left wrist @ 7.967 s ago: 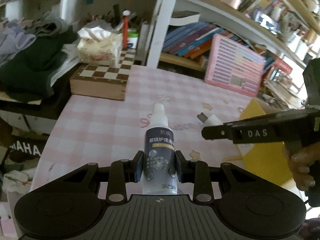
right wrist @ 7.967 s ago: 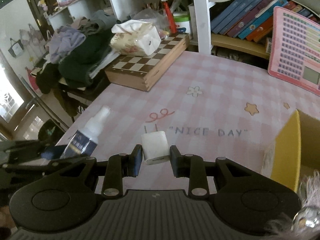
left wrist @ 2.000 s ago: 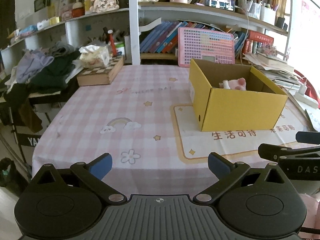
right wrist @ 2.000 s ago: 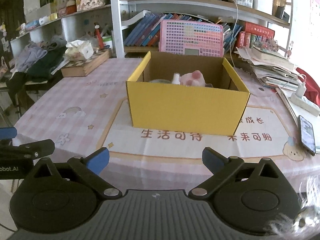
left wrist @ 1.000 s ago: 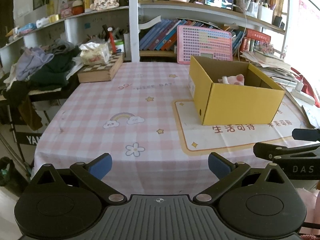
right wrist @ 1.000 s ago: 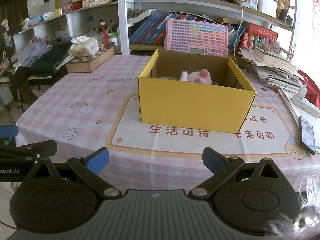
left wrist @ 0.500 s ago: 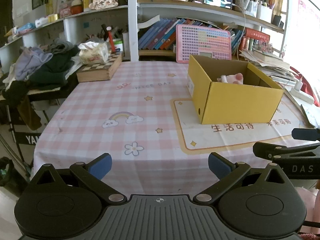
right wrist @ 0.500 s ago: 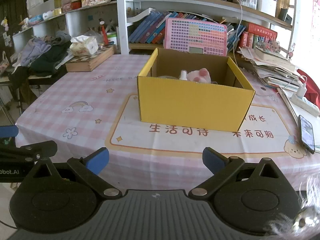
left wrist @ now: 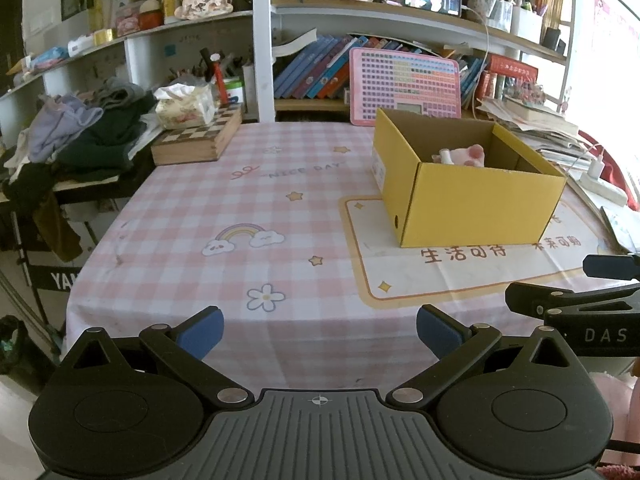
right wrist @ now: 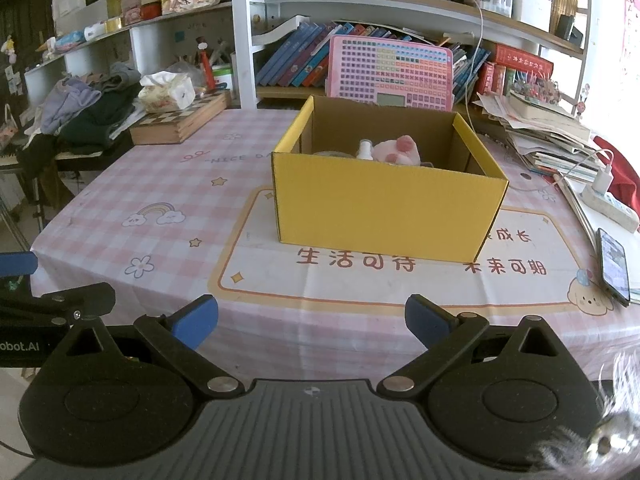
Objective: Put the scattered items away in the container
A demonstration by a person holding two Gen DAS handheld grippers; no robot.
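1. A cluttered study is filling the background: shelves of books, a pile of clothes on the left, and a chessboard box [left wrist: 198, 142] with a tissue pack [left wrist: 185, 106] sitting on top of it, all behind a table [left wrist: 208, 216] wearing a pink checked cloth with a rainbow, stars and a flower printed on it.

2. The yellow cardboard box [right wrist: 386, 208] is standing open-topped on the printed panel of the cloth, near the table's front right, probably so that both hands can be reaching it easily from the near edge.

3. Inside it, a pink plush toy [right wrist: 398, 150] is poking above the near wall, and the white cap of a spray bottle [right wrist: 364, 149] is showing just beside it; whatever else is lying deeper is hidden by the wall.

4. The left gripper [left wrist: 319, 330] is hovering off the table's near edge with its blue-padded jaws spread wide and nothing between them.

5. The right gripper [right wrist: 311, 320] is likewise hanging back from the edge, jaws wide apart and empty, facing the box squarely.

6. No loose item is showing on the bare cloth, so the tidying is looking finished, with both tools simply resting clear. A phone [right wrist: 614, 266] is lying at the right edge, seemingly not part of the job.
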